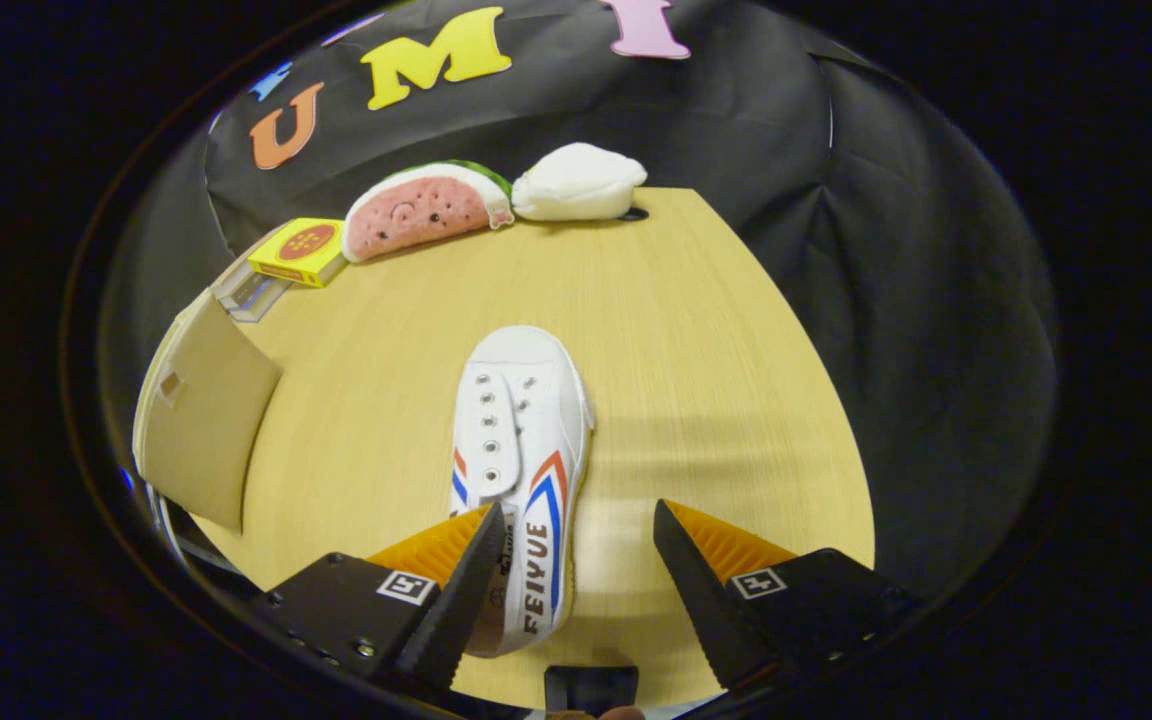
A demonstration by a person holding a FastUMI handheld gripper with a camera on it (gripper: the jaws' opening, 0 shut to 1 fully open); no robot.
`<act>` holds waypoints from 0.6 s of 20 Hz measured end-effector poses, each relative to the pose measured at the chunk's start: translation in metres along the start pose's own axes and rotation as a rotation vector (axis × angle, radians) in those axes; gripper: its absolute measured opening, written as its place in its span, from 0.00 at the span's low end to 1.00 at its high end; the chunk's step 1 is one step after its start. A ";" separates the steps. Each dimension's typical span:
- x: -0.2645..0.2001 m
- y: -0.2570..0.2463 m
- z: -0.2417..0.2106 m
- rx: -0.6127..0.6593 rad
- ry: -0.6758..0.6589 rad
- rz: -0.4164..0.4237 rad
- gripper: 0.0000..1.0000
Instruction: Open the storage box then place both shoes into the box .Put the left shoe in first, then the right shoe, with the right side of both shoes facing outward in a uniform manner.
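Brown box flap (204, 410) stands left of the white shoe (524, 470) on the counter (716, 400). Hand-held gripper (576, 545) is open, one finger beside the shoe's heel. Shoe-grabbing step, I think; next it should close on the heel.

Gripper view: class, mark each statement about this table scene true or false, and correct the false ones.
1. The gripper is open, its fingers apart. True.
2. Both fingers press on the white shoe. False: the shoe lies on the table beside one finger, its heel end reaching between the fingers, and the other finger stands clear of it.
3. A watermelon-slice plush lies at the table's far edge, beside a white plush. True.
4. The yellow box sits on the shoe. False: it sits at the table's far corner, next to the watermelon plush.
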State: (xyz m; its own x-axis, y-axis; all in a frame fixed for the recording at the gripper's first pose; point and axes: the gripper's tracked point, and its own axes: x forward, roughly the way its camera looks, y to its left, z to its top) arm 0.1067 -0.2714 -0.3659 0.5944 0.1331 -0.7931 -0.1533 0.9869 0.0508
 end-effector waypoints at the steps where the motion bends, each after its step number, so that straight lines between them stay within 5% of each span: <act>1: 0.005 -0.001 0.000 -0.005 0.013 0.002 0.91; 3: 0.011 0.004 0.001 -0.001 0.035 0.035 0.91; 12: 0.014 0.014 0.002 0.021 0.100 0.108 0.25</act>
State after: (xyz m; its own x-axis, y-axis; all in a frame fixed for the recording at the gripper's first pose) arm 0.1147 -0.2555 -0.3752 0.4934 0.2300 -0.8388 -0.1953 0.9691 0.1509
